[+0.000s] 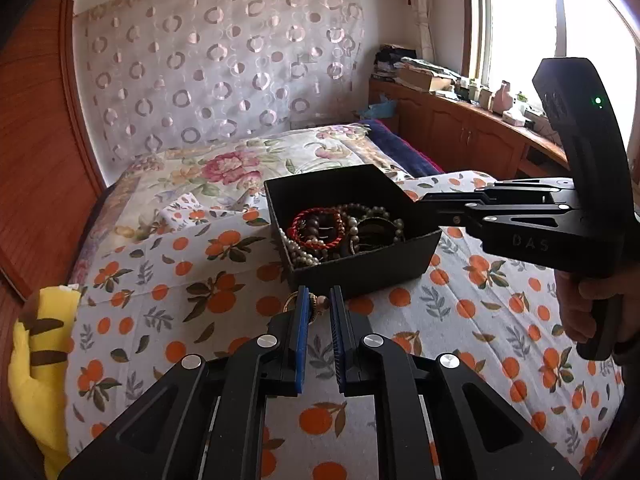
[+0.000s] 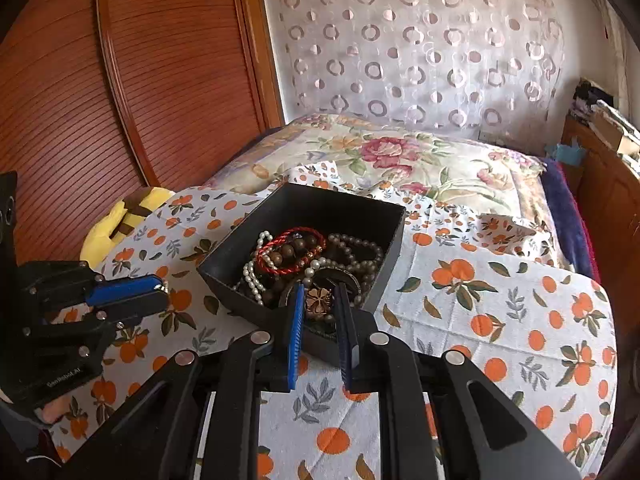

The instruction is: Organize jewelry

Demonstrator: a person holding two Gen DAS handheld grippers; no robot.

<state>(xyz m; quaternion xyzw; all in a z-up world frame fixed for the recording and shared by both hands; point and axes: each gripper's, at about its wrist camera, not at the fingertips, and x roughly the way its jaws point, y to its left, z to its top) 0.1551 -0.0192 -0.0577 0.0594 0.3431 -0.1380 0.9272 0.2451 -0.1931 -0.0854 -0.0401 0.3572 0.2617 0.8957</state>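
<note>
Left wrist view: my left gripper (image 1: 319, 300) has its blue-padded jaws drawn narrow, pinching a small piece of jewelry (image 1: 316, 305) with a gold-coloured ring and brownish beads at the tips; I can't make out more of it. It sits just in front of the near wall of the black square open-top box (image 1: 360, 276), which rests on the white bedsheet printed with oranges and leaves (image 1: 460, 320). Inside the box lie a red twisted cord bracelet (image 1: 318, 227), a dark brown wooden bead bracelet (image 1: 320, 226), and strands of pale pearl beads (image 1: 298, 254), all tangled. My right gripper (image 1: 416, 196) comes in from the right, tips at the box's right rim; from here I can't see its grip. A hand (image 1: 580, 312) holds its handle. A yellow plush toy with brown stripes (image 1: 36, 368) lies at the left edge of the bed.

Right wrist view: my right gripper (image 2: 318, 298) is closed narrow on a carved brown round bead piece (image 2: 320, 300), over the near corner of the black box (image 2: 224, 280). Red cord bracelet (image 2: 290, 250), wooden beads (image 2: 296, 250) and pearl strands (image 2: 254, 276) sit in the box behind it. Left gripper (image 2: 164, 294) is to the left over the sheet (image 2: 500, 320), jaws nearly together, a bit of metal at the tips. Floral quilt (image 2: 400, 152) lies beyond the box.
</note>
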